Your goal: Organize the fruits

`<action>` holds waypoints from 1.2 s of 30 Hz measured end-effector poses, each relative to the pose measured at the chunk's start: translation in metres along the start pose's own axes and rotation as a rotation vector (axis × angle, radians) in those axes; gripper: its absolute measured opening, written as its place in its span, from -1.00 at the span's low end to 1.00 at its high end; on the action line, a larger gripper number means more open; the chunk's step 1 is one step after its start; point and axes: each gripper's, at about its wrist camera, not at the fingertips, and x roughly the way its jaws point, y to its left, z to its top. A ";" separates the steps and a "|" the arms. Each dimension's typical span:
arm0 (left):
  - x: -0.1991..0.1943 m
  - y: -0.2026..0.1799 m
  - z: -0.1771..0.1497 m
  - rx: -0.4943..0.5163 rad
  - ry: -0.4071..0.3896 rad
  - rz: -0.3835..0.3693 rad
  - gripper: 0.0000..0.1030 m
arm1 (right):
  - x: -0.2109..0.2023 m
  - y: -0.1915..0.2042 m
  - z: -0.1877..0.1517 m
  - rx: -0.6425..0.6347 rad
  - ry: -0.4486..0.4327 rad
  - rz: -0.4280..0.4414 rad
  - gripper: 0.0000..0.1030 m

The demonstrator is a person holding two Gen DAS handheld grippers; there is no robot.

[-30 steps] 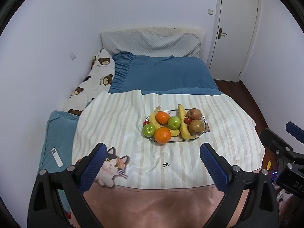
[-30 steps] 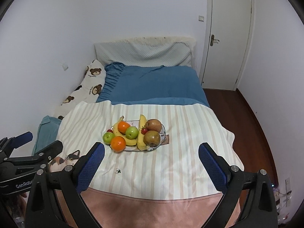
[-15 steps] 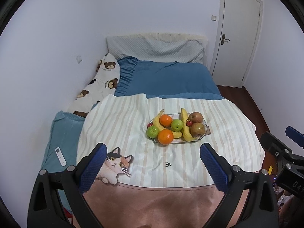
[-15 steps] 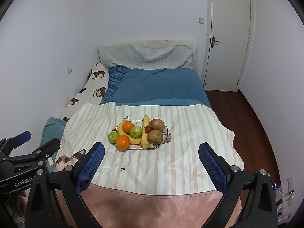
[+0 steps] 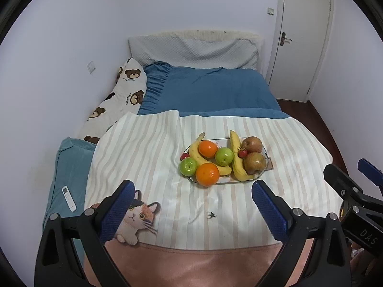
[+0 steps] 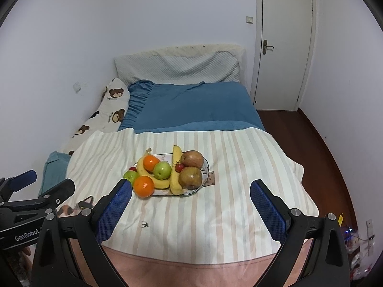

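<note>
Both wrist cameras are looking forward and slightly down from the near end of the bed (image 5: 210, 91), well back from the fruit plate (image 5: 264, 151) — the left one sitting further left, catching the right gripper (image 5: 363, 179) at its right edge. The right view is catching the left gripper (image 6: 36, 184) at its left edge — both are sharing the plate, striped cloth (image 6: 239, 167) and door (image 6: 284, 47).

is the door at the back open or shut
Shut: the white door sits flush in its frame, no gap showing, handle level.
</note>
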 end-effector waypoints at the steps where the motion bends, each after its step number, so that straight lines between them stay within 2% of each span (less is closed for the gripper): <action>1: 0.004 0.000 0.001 0.001 0.003 0.000 0.94 | 0.007 -0.001 0.001 0.002 0.001 -0.001 0.96; 15: 0.064 0.002 0.012 -0.005 0.035 0.021 0.94 | 0.085 0.000 0.005 -0.007 0.076 -0.026 0.98; 24: 0.073 0.002 0.011 -0.012 0.048 0.020 0.94 | 0.100 -0.005 0.003 -0.001 0.093 -0.045 0.98; 36: 0.076 0.001 0.010 -0.015 0.048 0.018 0.94 | 0.098 -0.004 0.002 -0.008 0.088 -0.051 0.98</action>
